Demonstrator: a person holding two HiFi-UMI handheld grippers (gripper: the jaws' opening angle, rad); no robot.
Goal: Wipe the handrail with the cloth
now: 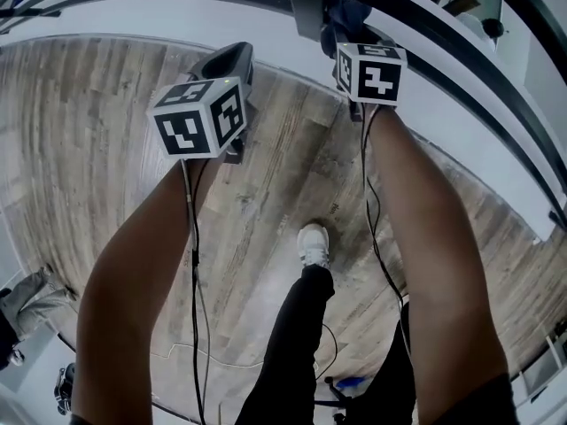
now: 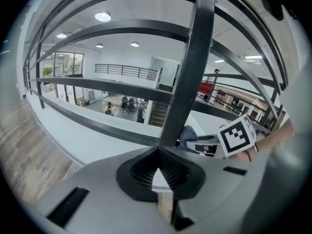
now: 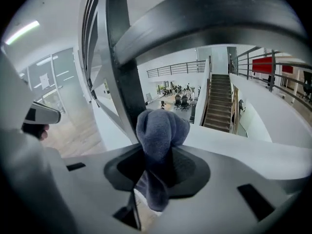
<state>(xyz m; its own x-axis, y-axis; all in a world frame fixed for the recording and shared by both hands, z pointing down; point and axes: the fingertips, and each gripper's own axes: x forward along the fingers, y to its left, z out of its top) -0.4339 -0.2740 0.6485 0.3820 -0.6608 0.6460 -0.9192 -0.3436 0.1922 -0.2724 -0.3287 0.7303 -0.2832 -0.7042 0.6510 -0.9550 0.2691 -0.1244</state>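
A blue-grey cloth is bunched between the jaws of my right gripper, which is shut on it. In the head view this gripper holds the cloth up against the black railing, next to the upright post. The dark handrail crosses just above the cloth, and the post stands right behind it. My left gripper hangs to the left, a little short of the railing. Its jaws are shut with nothing in them and point at the same post.
Curved black rails run along a white ledge, with an open atrium and stairs beyond. The person's leg and white shoe stand on the wooden floor. Cables trail from both grippers.
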